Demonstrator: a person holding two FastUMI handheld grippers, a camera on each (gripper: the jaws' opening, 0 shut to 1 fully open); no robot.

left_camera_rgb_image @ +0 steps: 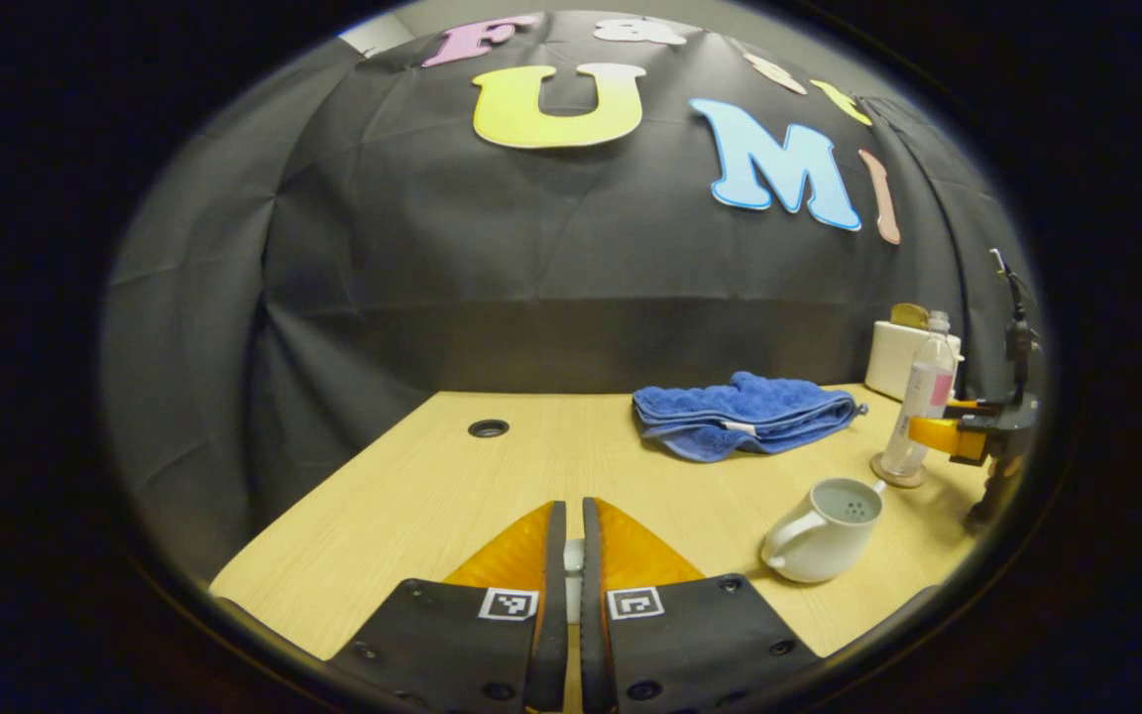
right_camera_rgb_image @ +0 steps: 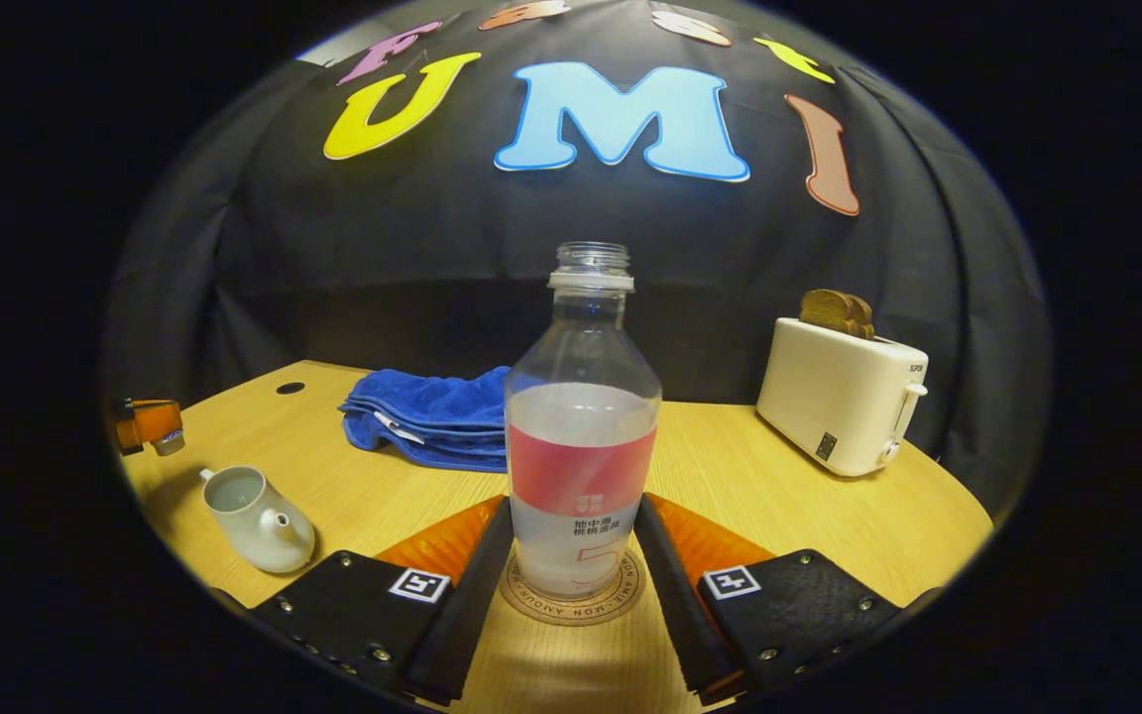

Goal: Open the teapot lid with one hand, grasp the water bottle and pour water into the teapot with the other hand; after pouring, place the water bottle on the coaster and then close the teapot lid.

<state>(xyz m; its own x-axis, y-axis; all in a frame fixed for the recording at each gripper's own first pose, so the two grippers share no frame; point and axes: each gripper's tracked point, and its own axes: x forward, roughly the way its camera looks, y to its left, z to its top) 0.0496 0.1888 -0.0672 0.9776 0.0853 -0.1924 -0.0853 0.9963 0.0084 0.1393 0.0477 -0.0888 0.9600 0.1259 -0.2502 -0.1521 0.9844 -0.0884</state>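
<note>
The white teapot (left_camera_rgb_image: 824,531) stands lidless on the table with water inside; in the right gripper view the teapot (right_camera_rgb_image: 259,521) sits at the lower left. My left gripper (left_camera_rgb_image: 573,506) is held left of the pot, shut on the small white lid (left_camera_rgb_image: 573,570), which peeks out between its fingers. The uncapped water bottle (right_camera_rgb_image: 581,426), partly full, stands upright on the round coaster (right_camera_rgb_image: 571,595). My right gripper (right_camera_rgb_image: 576,501) has a finger pressed on each side of the bottle. From the left gripper view, the bottle (left_camera_rgb_image: 918,407) and the right gripper (left_camera_rgb_image: 968,436) are at the far right.
A folded blue towel (right_camera_rgb_image: 427,416) lies at the back of the wooden table (right_camera_rgb_image: 779,516). A white toaster (right_camera_rgb_image: 839,397) with toast in it stands at the back right. A cable hole (left_camera_rgb_image: 488,428) is near the table's far left.
</note>
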